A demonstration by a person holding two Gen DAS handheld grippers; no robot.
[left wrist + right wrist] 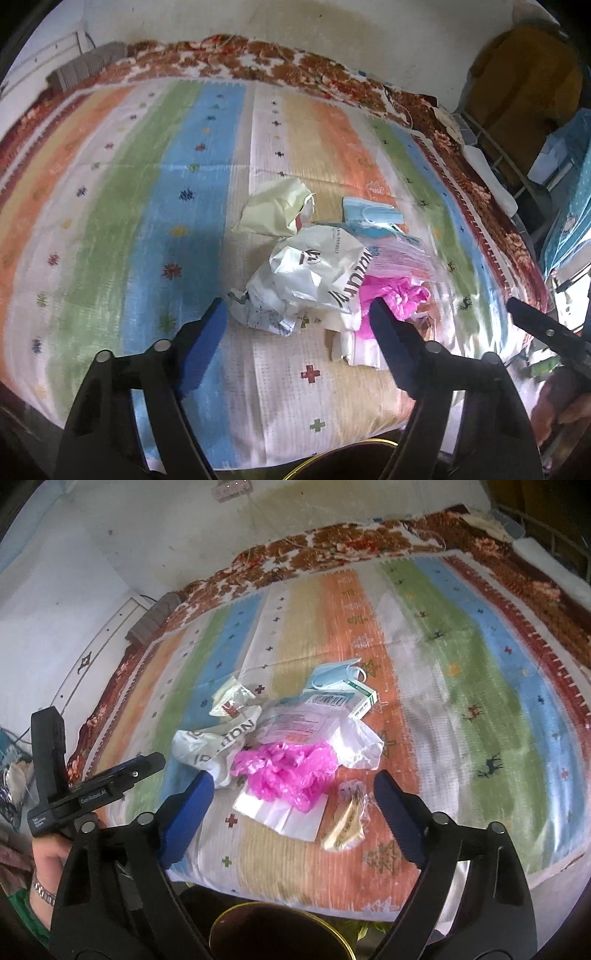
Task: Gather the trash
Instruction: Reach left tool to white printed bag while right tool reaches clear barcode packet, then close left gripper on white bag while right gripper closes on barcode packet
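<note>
Pink plastic bag (284,771) sits in the trash pile on the striped bedspread (461,686), both the left gripper (297,314) and right gripper (291,782) hovering near it, tongs apart and holding nothing.

Bed covered by a striped, patterned blanket (155,192), brown floral blanket (332,542) laid along the far edge, stained white wall (295,22) seen behind
</note>
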